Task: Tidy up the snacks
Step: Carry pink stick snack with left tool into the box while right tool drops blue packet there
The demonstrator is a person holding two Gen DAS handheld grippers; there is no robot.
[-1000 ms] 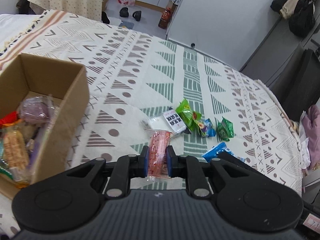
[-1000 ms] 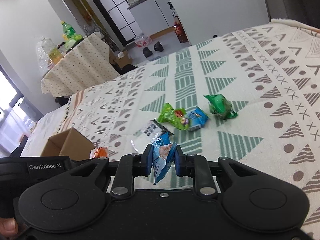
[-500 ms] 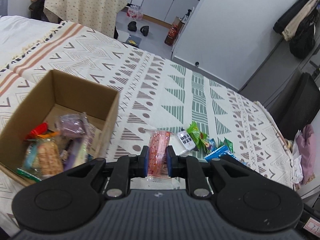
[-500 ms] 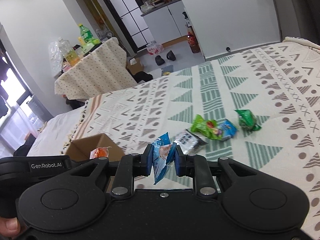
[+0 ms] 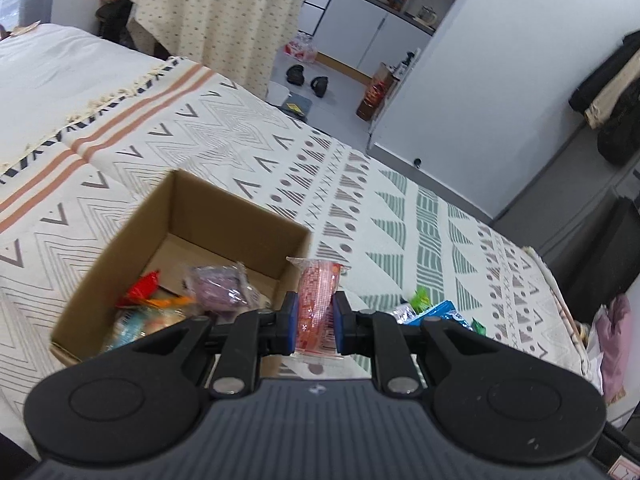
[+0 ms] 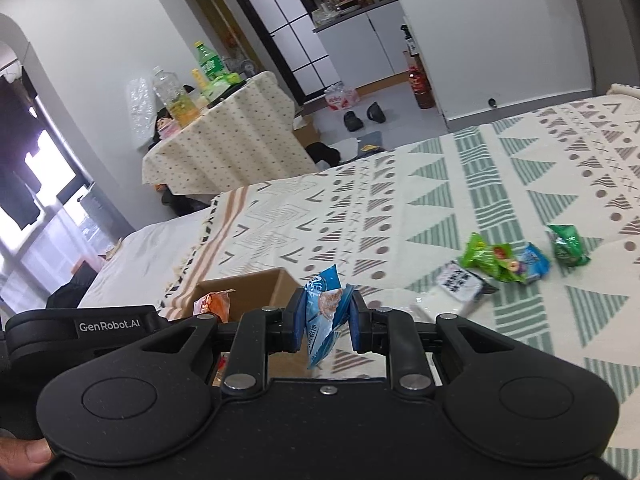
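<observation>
Left gripper (image 5: 314,322) clamped on red snack pack (image 5: 318,304), just beside cardboard box (image 5: 240,216) on patterned blanket (image 5: 360,200). Right gripper (image 6: 325,320) pinching blue snack bag (image 6: 323,312), near same box.

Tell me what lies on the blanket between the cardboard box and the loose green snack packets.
In the right wrist view, a black-and-white labelled packet lies there, next to the green packets. The stretch from it back to the cardboard box is bare blanket.
</observation>
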